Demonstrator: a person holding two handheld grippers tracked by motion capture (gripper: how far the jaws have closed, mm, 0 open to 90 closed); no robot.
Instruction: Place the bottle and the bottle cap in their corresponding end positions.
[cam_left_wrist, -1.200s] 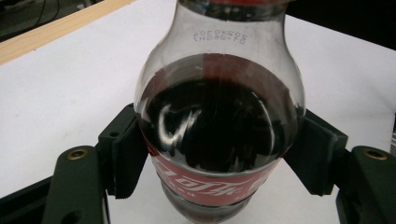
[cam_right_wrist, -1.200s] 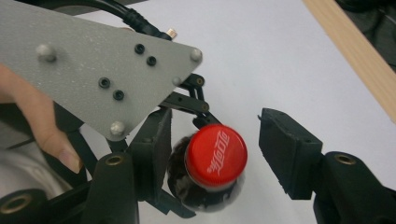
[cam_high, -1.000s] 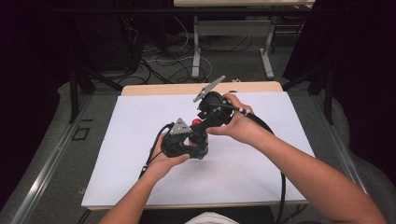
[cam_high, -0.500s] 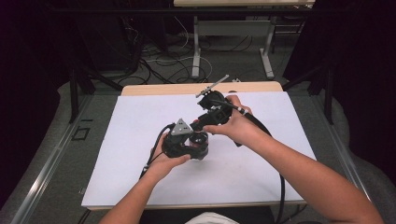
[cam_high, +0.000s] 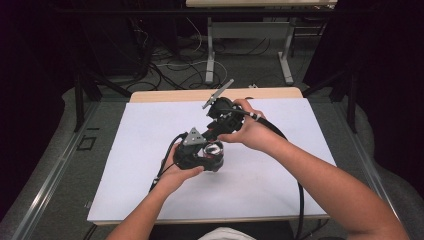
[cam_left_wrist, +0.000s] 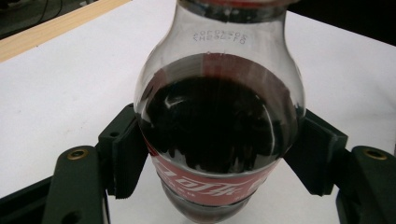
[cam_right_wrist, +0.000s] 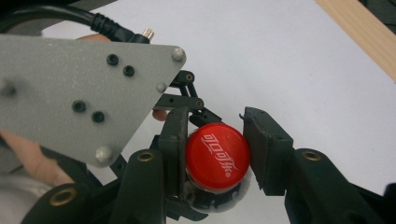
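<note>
Red cap (cam_right_wrist: 218, 157) clamped by right tool (cam_right_wrist: 215, 149) — left tool (cam_left_wrist: 210, 154) grips bottle (cam_left_wrist: 219, 116)

- High view: fixed above, facing forward and down over the counter (cam_high: 125, 150).
- Left tool view: close, level, at the bottle (cam_left_wrist: 219, 126).
- Right tool view: close, downward onto the cap (cam_right_wrist: 218, 156) of that bottle.

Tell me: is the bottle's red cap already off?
No. In the right gripper view the red cap sits on the bottle, between the right gripper's jaws.
</note>
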